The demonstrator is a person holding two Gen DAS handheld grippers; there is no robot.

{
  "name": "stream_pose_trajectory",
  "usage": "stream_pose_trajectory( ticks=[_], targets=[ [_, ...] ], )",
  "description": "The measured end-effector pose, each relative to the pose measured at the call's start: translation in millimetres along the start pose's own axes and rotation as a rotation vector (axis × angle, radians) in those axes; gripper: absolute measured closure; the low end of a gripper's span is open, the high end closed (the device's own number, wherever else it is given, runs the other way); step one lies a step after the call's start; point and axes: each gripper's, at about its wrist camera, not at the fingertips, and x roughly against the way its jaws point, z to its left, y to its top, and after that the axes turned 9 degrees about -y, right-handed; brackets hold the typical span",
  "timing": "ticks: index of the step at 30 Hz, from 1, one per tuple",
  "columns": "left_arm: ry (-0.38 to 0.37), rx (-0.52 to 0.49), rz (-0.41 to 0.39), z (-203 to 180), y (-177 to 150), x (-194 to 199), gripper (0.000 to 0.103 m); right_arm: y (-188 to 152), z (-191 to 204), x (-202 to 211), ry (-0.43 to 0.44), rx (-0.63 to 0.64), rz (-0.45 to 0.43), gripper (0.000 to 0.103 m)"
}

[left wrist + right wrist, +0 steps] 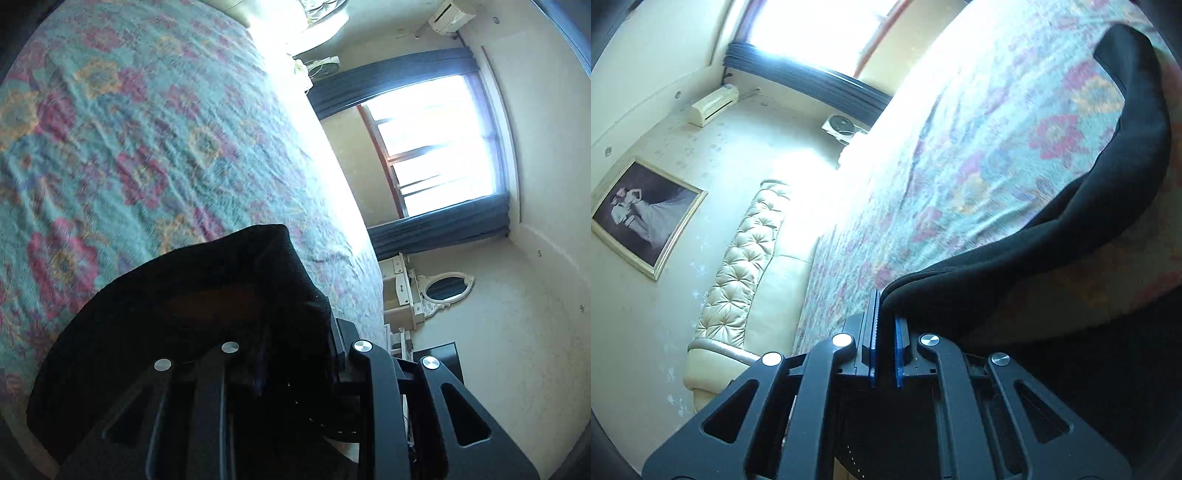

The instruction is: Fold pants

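Note:
The black pants (207, 295) hang over my left gripper (295, 332) and cover its fingertips; the gripper is shut on the fabric, lifted above the floral bedspread (129, 129). In the right wrist view the black pants (1052, 251) stretch in a curved band from my right gripper (884, 314) up to the right edge. The right gripper's blue-padded fingers (873, 332) pinch an edge of the fabric above the bedspread (979, 147).
A bright window with dark curtains (443, 147) and a mirror with dresser (443, 288) lie beyond the bed edge. A tufted cream headboard (746, 258), framed picture (646, 225) and wall air conditioner (713, 103) are on the wall side.

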Motion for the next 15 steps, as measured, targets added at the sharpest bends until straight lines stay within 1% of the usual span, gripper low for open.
stream_pose_trajectory(
  ticks=[2,3,5,7,9,10,11,13,14,15],
  targets=[
    [-0.073,-0.01,-0.015,-1,-5,14,0.079,-17,7,18,0.013,0.057,-0.025,0.097],
    [-0.086,-0.01,-0.013,5,-10,23,0.078,-30,4,27,0.02,0.066,-0.025,0.097],
    [-0.101,0.018,0.002,29,-27,43,0.079,-62,-8,39,0.015,0.071,-0.01,0.097],
    [-0.079,0.058,0.02,62,-48,61,0.079,-98,-27,45,-0.023,0.068,0.024,0.097],
    [-0.026,0.095,0.041,97,-70,75,0.079,-133,-51,47,-0.06,0.032,0.067,0.097],
    [-0.01,0.125,0.037,113,-79,82,0.079,-150,-58,47,-0.075,0.01,0.088,0.097],
    [-0.009,0.161,0.027,128,-87,90,0.079,-163,-68,46,-0.089,-0.011,0.104,0.097],
    [-0.023,0.213,0.009,145,-100,101,0.079,-172,-89,51,-0.1,-0.059,0.115,0.097],
    [-0.032,0.208,-0.001,145,-103,105,0.079,-178,-93,53,-0.1,-0.072,0.112,0.097],
    [-0.035,0.189,-0.01,142,-104,110,0.079,-176,-89,52,-0.101,-0.07,0.109,0.097]
  ],
)
